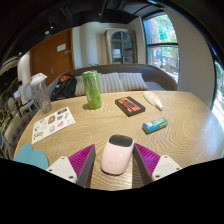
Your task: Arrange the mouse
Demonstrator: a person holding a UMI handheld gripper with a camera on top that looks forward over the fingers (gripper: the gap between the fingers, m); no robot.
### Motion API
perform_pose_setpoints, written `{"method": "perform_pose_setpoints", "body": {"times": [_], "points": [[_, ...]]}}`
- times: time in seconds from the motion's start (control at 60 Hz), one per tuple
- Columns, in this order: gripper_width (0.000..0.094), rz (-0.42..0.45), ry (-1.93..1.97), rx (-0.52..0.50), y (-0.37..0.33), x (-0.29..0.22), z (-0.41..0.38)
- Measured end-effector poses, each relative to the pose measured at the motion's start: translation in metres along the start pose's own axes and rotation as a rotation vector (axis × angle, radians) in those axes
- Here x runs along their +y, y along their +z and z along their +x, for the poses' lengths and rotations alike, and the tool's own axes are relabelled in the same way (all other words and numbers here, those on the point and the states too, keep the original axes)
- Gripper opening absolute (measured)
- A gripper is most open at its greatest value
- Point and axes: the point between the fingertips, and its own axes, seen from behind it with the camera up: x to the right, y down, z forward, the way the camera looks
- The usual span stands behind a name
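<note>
A pale pink computer mouse with a dark grey front lies on the round wooden table. It stands between my gripper's two fingers, whose magenta pads flank it on either side. A narrow gap shows at each side of the mouse, so the fingers are open around it and the mouse rests on the table.
Beyond the fingers stand a green can, a black-and-red case, a white tube and a teal object. A printed sheet lies to the left, a blue shape near the left finger. A sofa stands behind.
</note>
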Motion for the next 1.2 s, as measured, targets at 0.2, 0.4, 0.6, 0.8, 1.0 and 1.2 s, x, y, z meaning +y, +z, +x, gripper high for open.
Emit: {"method": "perform_pose_setpoints", "body": {"times": [0.2,0.4,0.6,0.8,1.0,1.2], "points": [[0.054,-0.013,-0.006,0.062,0.017,-0.009,0.013],[0.0397,0.059,-0.055,0.102,-0.026,-0.023,-0.004],[0.0382,0.273,-0.1,-0.039,-0.127,-0.07,-0.143],[0.0383,0.192,-0.11,-0.198,-0.132,-0.007,-0.267],[0.0383,0.068,-0.137,-0.191,-0.106,0.056,-0.285],[0.0431,-0.01,-0.099,-0.168,-0.09,0.085,-0.271]]}}
